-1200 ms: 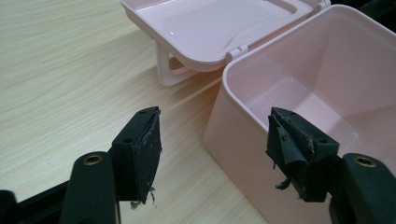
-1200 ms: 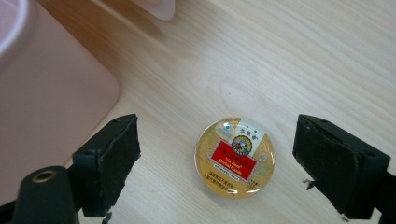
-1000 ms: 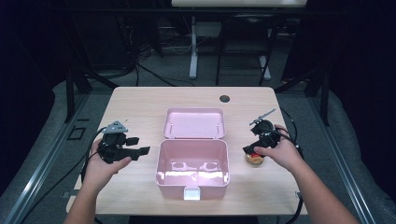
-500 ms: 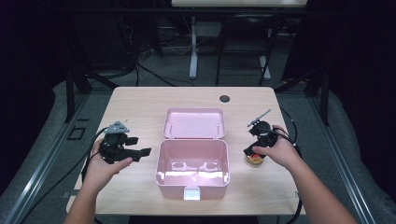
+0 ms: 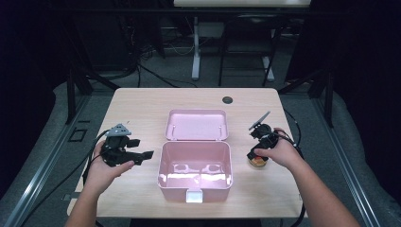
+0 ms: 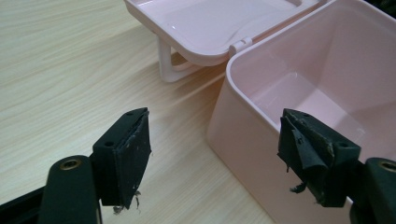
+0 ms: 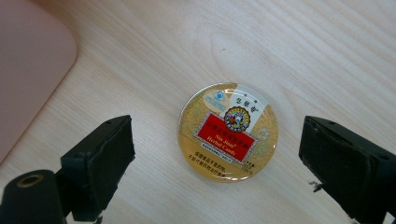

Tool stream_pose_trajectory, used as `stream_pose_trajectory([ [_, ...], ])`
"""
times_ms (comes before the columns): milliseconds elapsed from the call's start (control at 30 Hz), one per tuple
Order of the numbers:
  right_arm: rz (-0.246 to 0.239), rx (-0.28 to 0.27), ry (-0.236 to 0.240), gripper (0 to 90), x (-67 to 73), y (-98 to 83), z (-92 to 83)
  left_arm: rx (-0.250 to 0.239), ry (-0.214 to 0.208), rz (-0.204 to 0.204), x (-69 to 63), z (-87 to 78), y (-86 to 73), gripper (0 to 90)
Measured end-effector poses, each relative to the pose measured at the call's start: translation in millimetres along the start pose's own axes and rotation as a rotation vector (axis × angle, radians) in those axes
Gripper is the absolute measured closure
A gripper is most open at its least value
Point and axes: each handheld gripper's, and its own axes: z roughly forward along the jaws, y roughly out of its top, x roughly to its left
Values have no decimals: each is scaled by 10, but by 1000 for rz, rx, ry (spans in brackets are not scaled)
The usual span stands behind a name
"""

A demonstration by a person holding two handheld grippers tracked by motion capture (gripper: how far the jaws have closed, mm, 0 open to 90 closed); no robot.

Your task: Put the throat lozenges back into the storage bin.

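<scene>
Beside the open pink plastic box [image 5: 195, 165], at its three o'clock on the pale wooden table [image 5: 142, 104], lies the round gold candy tin [image 7: 228, 132], framed by the right gripper [image 7: 224, 168], jaws wide, untouched. Left gripper [image 6: 219, 158], jaws just opened, holds nothing. An off-centre squeeze could skid the flat tin away.

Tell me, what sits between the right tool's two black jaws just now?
A round gold candy tin with a red label lies flat on the wooden table, midway between the right tool's open jaws. Neither jaw touches it, as the right gripper view shows.
</scene>
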Motion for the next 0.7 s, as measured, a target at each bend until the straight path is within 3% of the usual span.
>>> stream_pose_trajectory([
  [100, -3, 21, -11, 91, -12, 13, 49, -9, 13, 16, -27, -2, -1, 211],
  [167, 3, 29, -18, 85, -20, 17, 87, 9, 4, 24, -26, -7, -1, 194],
  [333, 10, 58, -23, 86, -40, 20, 173, 4, 37, 5, -8, 10, -26, 202],
  [700, 2, 101, -29, 101, -63, 55, 320, 4, 27, -7, 20, -29, -44, 227],
])
